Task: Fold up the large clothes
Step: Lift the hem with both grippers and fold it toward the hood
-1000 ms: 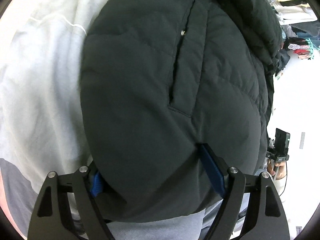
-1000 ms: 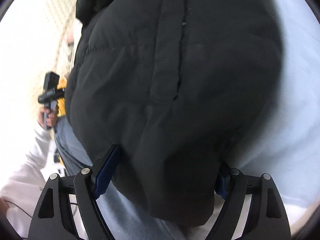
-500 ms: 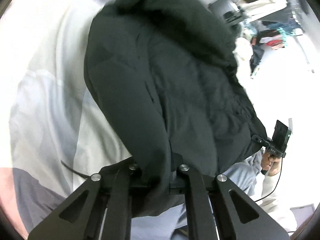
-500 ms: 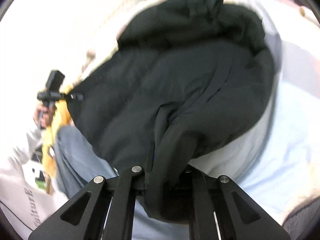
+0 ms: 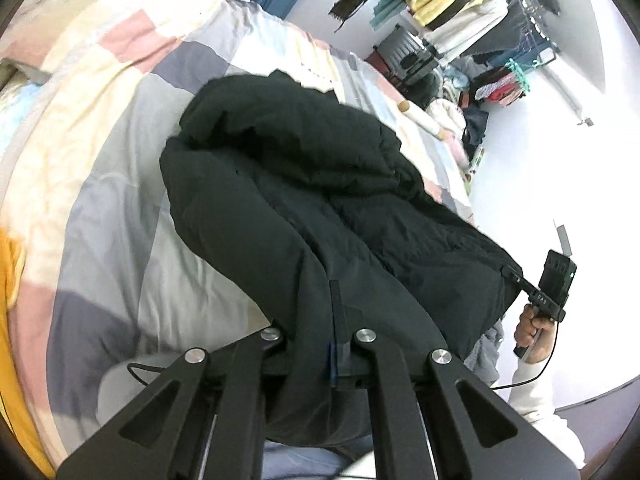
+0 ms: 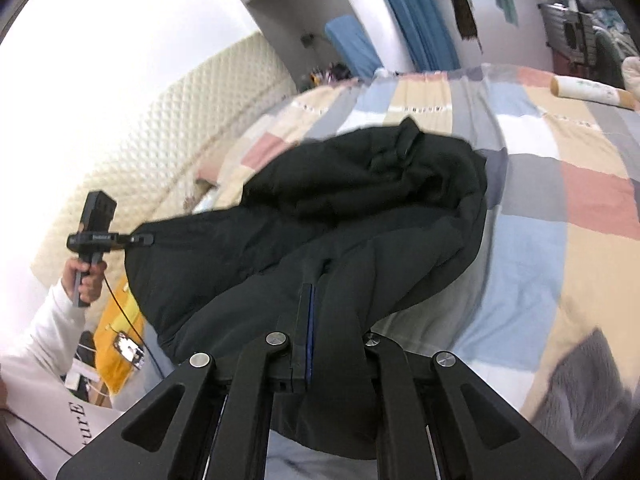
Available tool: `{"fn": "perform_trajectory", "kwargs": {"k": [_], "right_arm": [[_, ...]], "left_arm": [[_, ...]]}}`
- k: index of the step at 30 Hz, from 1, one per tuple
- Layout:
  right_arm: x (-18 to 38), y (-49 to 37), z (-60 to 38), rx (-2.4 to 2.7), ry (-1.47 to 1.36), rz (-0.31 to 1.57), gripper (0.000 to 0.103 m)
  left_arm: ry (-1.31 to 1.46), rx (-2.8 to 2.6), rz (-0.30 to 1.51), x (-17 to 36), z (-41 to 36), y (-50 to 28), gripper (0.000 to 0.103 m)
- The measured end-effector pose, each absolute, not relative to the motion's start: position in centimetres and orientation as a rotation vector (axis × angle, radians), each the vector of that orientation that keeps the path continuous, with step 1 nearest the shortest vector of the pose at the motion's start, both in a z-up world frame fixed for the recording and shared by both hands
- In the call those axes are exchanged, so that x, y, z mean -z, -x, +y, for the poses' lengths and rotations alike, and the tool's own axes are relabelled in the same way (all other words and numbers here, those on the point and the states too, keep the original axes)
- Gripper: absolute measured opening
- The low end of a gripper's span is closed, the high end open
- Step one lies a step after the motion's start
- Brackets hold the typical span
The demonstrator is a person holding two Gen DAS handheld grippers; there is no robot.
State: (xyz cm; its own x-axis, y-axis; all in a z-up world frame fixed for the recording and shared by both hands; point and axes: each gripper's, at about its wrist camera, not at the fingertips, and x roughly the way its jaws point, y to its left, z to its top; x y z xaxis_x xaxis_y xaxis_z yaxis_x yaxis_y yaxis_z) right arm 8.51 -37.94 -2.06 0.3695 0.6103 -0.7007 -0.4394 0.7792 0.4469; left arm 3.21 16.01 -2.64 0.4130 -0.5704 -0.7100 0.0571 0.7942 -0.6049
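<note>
"Black and padded, that jacket (image 5: 320, 184) — where does it lie?"

"Its far end rests bunched on the bed (image 5: 120, 112), on a quilt checked in grey, pink, cream and pale blue. The near edge is lifted off the quilt toward both cameras."

"And the claws?"

"The left claw (image 5: 316, 320) is clenched on a thick fold of the hem; fabric bulges up between its arms. The right claw (image 6: 332, 320) is pinched on another fold of the same hem, with a blue pad edge showing against the cloth. The jacket (image 6: 360, 208) hangs stretched between the two."

"Can each camera see the other claw?"

"Yes. From the left wrist, the right one sits at the far right, gripped by a hand (image 5: 532, 324) in a white sleeve. From the right wrist, the left one is at the far left, in the other hand (image 6: 86, 280)."

"Any writing?"

"Small white letters on each handle, too small to read. On the white top, bottom left of the right wrist view, 'urE' can be read. A cream roll (image 6: 588, 90) on the bed carries faint print I cannot read."

"Beyond the bed?"

"A quilted headboard (image 6: 168, 136), a blue curtain (image 6: 416, 12), and a rack (image 5: 460, 8) of hanging clothes."
</note>
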Motion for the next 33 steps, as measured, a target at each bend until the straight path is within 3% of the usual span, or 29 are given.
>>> {"fn": "perform_trajectory", "kwargs": {"k": [8,15,33], "right_arm": [[-1.1,-3.1,-39.2,-0.621,-0.294,0.894,0.005],[-1.6,-4.3,-39.3,-0.574,-0.357,0.858,0.005],[1.1,-21.6,-40.2,-0.457,-0.645,0.868,0.005]], "left_arm": [[0.625,0.385,1.028,-0.4,15.6,2.1,0.007],[0.636,0.4,1.011,0.1,17.0,0.9,0.007],[0.699,0.192,0.993,-0.5,18.5,-16.5,0.011]]}}
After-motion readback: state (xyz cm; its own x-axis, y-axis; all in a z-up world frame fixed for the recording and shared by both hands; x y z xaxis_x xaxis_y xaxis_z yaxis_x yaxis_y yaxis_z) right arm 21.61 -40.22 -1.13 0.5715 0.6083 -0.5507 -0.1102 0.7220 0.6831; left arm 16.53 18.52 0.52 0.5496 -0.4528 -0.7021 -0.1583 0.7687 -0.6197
